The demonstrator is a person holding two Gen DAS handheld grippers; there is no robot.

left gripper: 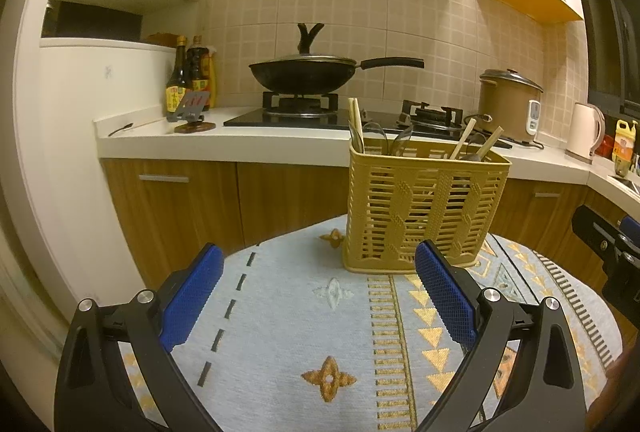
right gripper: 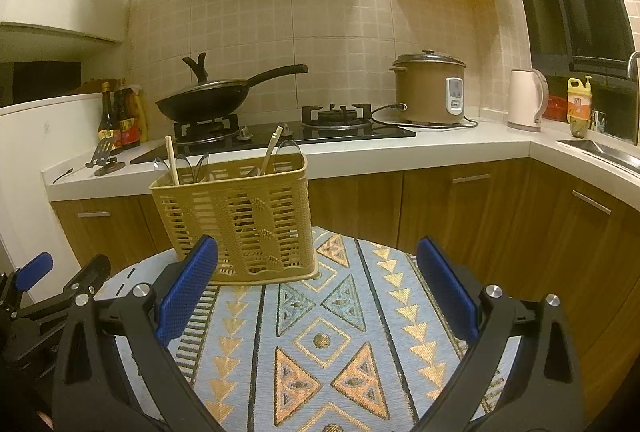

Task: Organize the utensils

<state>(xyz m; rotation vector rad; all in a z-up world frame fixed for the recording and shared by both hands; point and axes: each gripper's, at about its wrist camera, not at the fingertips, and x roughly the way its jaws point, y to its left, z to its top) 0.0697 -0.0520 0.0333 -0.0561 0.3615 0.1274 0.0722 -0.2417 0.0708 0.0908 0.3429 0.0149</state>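
A tan slotted utensil basket [left gripper: 420, 208] stands upright at the far edge of a round table covered with a patterned blue cloth [left gripper: 312, 332]. It holds wooden chopsticks [left gripper: 356, 124] and clear plastic spoons [left gripper: 402, 140]. It also shows in the right wrist view [right gripper: 240, 220], with chopsticks [right gripper: 172, 160] and spoons [right gripper: 286, 152] standing in it. My left gripper [left gripper: 320, 292] is open and empty, a little short of the basket and to its left. My right gripper [right gripper: 320, 292] is open and empty, with the basket just ahead on its left. The right gripper shows at the left wrist view's right edge [left gripper: 612, 252].
Behind the table runs a kitchen counter [right gripper: 400, 148] with a gas hob, a black wok [left gripper: 304, 72], sauce bottles [left gripper: 188, 76], a rice cooker [right gripper: 432, 92], a kettle [right gripper: 526, 100] and a sink [right gripper: 600, 148] at the right. A spoon [left gripper: 120, 130] lies on the counter's left end.
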